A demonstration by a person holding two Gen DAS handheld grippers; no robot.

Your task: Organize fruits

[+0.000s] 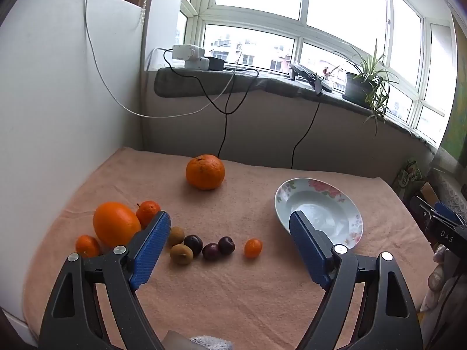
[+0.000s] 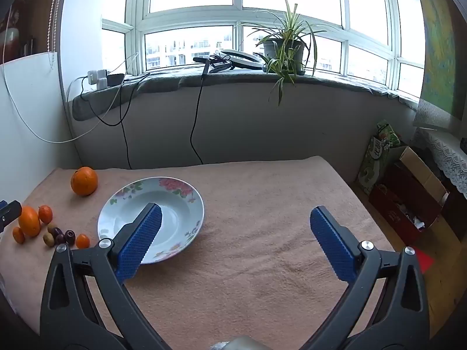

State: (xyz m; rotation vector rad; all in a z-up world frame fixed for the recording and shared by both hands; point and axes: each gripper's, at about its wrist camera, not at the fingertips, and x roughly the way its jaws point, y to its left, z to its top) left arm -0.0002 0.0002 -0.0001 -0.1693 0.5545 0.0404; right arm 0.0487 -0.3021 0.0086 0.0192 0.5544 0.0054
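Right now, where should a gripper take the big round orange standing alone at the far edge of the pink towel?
Grip the big round orange across its widest middle, coming from above and in front. It stands alone, both sides free for open jaws.

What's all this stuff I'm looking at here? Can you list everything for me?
big tangerine: one, orange, alone at the back of the towel
oval orange: one, orange, left side
small citrus: four, orange, three round the oval orange, one beside the plums
plums: three, dark purple, in a row, middle
kiwis: two, brown-green, left of the plums
plate: one, pale with pink flowers, empty, on the right
towel: one, peach, covering the table
potted plant: one, green, on the windowsill
chargers: white, on the windowsill, cables hanging
boxes: on the floor, right
left gripper: black, blue fingers, open, empty
right gripper: the same, open, empty
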